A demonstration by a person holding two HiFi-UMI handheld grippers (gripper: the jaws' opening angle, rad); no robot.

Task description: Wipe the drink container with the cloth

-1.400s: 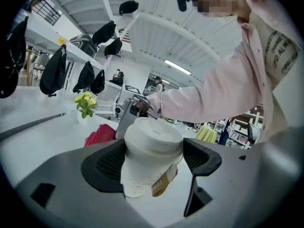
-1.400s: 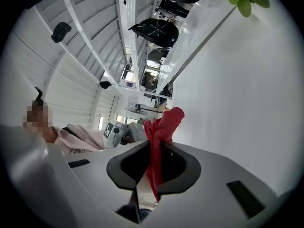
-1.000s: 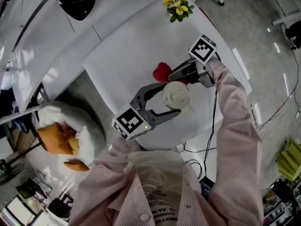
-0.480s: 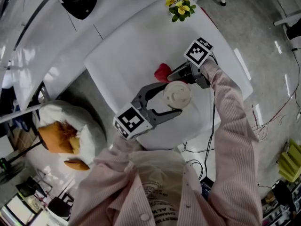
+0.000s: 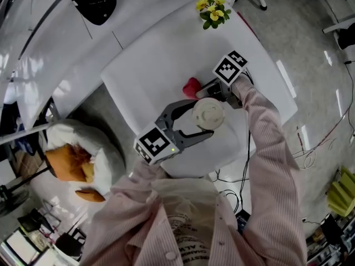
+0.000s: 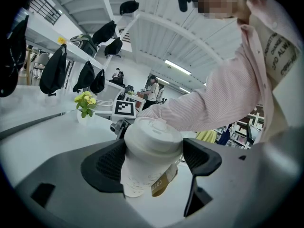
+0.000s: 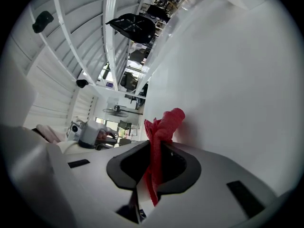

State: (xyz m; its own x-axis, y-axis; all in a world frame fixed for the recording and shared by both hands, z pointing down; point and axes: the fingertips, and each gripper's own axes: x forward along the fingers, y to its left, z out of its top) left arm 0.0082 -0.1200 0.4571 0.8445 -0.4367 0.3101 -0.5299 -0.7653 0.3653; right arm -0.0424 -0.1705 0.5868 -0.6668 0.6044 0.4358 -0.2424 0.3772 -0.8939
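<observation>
- Close under the head camera, a sleeve (image 5: 266, 165) with pink stripes reaches out over a white table (image 5: 138, 65).
- Nearest is the left claw (image 5: 202, 117) (image 6: 153, 160). Its two jaws are closed on a white paper cup (image 5: 208, 113) (image 6: 152, 146) that has a white lid.
- The cup sits tilted between the dark pads. The left pad presses on its wall and the right pad meets the rim of the lid. A brown label (image 6: 161, 186) shows on the lower part of the cup.
- Just behind the cup is the right claw (image 5: 201, 87) (image 7: 154, 167). Its jaws are pressed together on a red cloth (image 5: 191, 86) (image 7: 161, 127).
- The cloth sticks out in front of these jaws as a crumpled bunch, with the white table surface behind it.
- From the head view, the cloth lies just beside the lid, on its far left side. Whether it touches the cup, I cannot tell.
- From the left gripper view, the marker cube (image 6: 124, 109) (image 5: 230, 67) of the right claw shows directly behind the lid.
- Farther away, small yellow flowers (image 5: 212, 10) (image 6: 84, 102) stand near the far edge of the table, well apart from both claws.
- Farthest, a black bag (image 5: 91, 1) lies on another white surface beyond the table.
</observation>
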